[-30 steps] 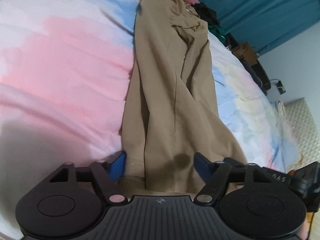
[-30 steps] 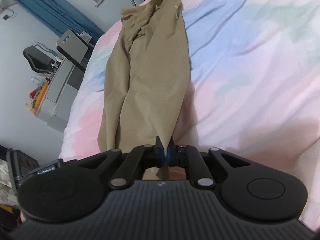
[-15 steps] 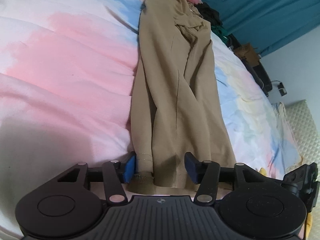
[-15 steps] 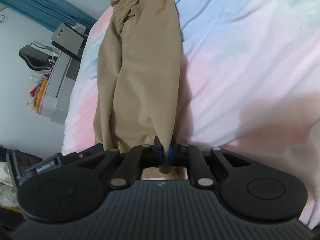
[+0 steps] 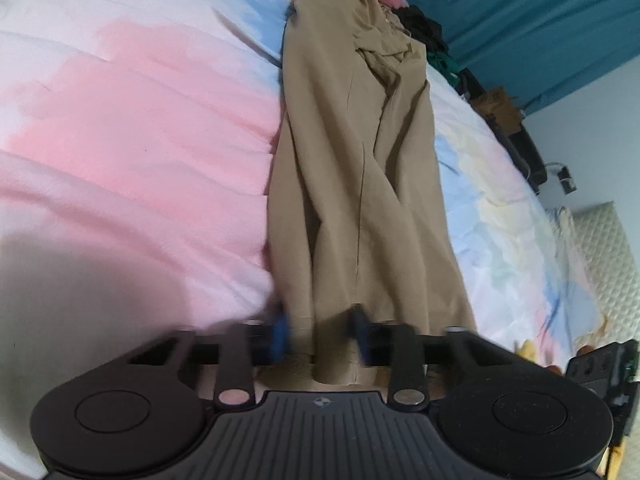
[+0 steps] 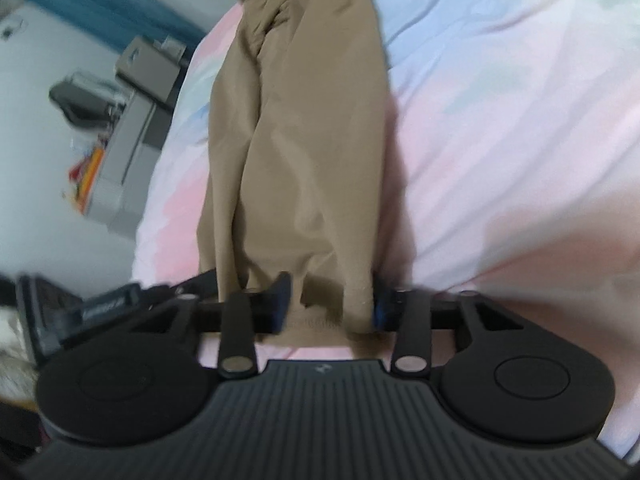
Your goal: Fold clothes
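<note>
Tan trousers (image 5: 352, 160) lie lengthwise on a pastel bedspread (image 5: 140, 140), hems toward me, and show again in the right wrist view (image 6: 304, 140). My left gripper (image 5: 320, 332) sits at the left part of the hem with a bunched fold of cloth between its blue pads; its jaws are closing and blurred, a gap still between them. My right gripper (image 6: 332, 304) is at the right part of the hem. Its jaws are opening; the cloth lies loose between them, its edge against the right pad.
A pile of dark and red clothes (image 5: 420, 28) lies at the bed's far end before a teal curtain (image 5: 520, 20). A grey cabinet (image 6: 124, 152) and a chair (image 6: 80, 96) stand left of the bed. Bare bedspread (image 6: 500, 120) stretches to the right of the trousers.
The left jaws narrowed from wide apart to close around the hem fold. The right jaws, pinched on the trouser edge before, have parted. The trousers lie straighter along the bed.
</note>
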{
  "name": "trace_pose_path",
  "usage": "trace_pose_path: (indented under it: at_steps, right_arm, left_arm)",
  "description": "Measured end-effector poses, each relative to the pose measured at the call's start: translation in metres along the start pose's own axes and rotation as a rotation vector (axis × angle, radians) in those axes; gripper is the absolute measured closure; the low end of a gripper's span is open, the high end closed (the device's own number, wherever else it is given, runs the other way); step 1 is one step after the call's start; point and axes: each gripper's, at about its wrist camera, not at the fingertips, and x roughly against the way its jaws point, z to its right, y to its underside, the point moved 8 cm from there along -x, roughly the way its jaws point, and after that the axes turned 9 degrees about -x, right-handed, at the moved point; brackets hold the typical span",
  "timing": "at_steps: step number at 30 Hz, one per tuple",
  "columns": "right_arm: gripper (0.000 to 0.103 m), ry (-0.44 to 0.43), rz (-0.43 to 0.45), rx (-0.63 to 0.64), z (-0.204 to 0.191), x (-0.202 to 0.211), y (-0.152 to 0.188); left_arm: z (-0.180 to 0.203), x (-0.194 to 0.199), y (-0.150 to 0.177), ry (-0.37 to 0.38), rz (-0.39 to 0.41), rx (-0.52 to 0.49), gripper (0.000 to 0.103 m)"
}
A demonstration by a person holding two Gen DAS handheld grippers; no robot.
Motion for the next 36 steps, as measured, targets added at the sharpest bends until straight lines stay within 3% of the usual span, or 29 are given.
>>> trace_pose_path:
  at_steps: [1,3,7,13,17,21,26,32,36]
  right_arm:
    - [0.089,0.002,-0.012,0.017,-0.002,-0.003,0.004]
    - [0.094,0.025,0.001,0.045,-0.005,-0.002,0.005]
    - [0.095,0.030,0.106,0.093,-0.020,0.024,-0.009]
    - [0.096,-0.116,0.244,0.105,-0.064,0.096,-0.038]
    - [0.096,-0.158,0.318,0.177,-0.095,0.143,-0.044]
    - [0.096,-0.202,0.360,0.226,-0.109,0.182,-0.034]
    - [0.096,-0.229,0.365,0.264,-0.102,0.216,0.000]
    - [0.096,-0.257,0.345,0.239,-0.081,0.217,0.034]
    - [0.096,-0.259,0.331,0.208,-0.070,0.207,0.033]
  left_arm:
    - [-0.001,0.001,-0.001,0.001,0.009,0.002,0.093]
    - [0.002,0.009,-0.004,0.015,0.052,-0.008,0.094]
    - [0.013,0.035,-0.016,0.074,0.183,-0.041,0.095]
    - [0.048,0.096,-0.043,0.203,0.368,-0.029,0.096]
    - [0.085,0.132,-0.051,0.223,0.456,-0.087,0.096]
    - [0.115,0.164,-0.034,0.239,0.509,-0.143,0.096]
    - [0.146,0.185,0.018,0.194,0.521,-0.218,0.096]
    - [0.150,0.199,0.071,0.149,0.557,-0.217,0.096]
    - [0.138,0.196,0.070,0.164,0.537,-0.192,0.096]
